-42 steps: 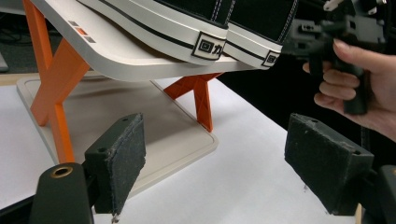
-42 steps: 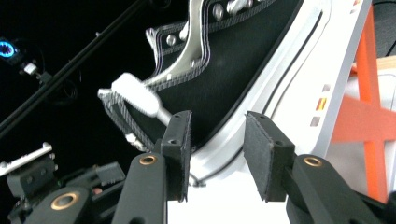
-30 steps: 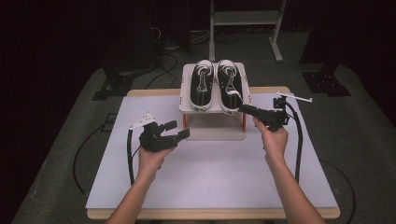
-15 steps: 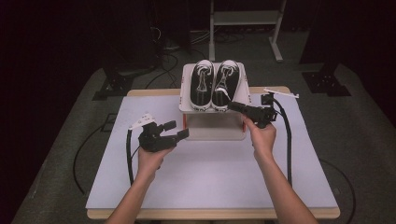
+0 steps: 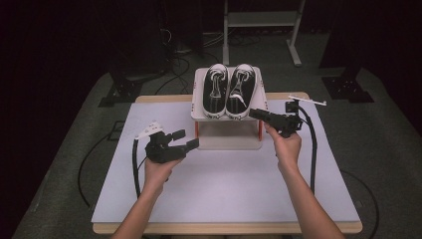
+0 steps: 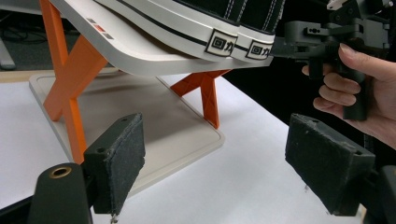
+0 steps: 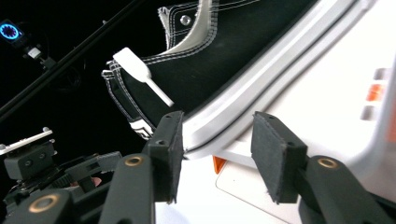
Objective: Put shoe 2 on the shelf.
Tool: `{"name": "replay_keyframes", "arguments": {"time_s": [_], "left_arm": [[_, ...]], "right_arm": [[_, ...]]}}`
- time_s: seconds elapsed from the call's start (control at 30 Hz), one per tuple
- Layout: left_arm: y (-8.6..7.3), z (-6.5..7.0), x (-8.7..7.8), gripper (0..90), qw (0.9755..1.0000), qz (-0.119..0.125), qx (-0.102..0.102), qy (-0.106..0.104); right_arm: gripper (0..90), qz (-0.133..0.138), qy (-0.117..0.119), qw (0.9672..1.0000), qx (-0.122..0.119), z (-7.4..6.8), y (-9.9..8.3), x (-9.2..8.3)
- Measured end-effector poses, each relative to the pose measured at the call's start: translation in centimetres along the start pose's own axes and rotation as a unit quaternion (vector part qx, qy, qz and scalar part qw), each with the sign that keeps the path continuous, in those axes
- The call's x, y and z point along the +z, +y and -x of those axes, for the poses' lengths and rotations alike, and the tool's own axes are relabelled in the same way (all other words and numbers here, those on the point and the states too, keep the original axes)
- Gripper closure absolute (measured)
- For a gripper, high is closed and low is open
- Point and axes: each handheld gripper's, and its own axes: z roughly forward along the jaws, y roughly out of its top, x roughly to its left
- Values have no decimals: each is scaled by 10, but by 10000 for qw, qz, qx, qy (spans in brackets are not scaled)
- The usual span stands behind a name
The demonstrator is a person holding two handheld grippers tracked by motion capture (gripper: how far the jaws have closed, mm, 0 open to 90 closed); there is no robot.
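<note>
Right gripper view showed the right tool point(image 7: 212, 156) agape, empty, at the right shoe's point(image 5: 241, 91) heel; left tool point(image 5: 181, 140) gaped empty at seven o'clock. Likely next: clamping that heel.

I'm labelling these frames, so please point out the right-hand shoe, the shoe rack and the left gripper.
right-hand shoe point(image 5: 240, 90): high view, on its black upper beside the laces.
shoe rack point(image 6: 154, 46): left gripper view, on the pale underside of its tilted top shelf.
left gripper point(image 5: 185, 140): high view, midway between its open fingertips.
</note>
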Motion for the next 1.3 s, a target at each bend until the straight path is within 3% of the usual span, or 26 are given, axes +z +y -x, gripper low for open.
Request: {"name": "replay_keyframes", "arguments": {"time_s": [0.47, 0.67, 1.3], "left_arm": [[-12, -4, -8, 188, 9999, -89, -37, 102], [-19, -8, -13, 183, 9998, -103, -65, 164], [-36, -16, -27, 162, 9992, -168, -88, 348]], "right_arm": [[436, 48, -297, 9995, 16, 35, -20, -48], [410, 48, -376, 9993, -41, 44, -31, -64], [356, -46, -649, 9978, 110, 70, -62, -95]]}}
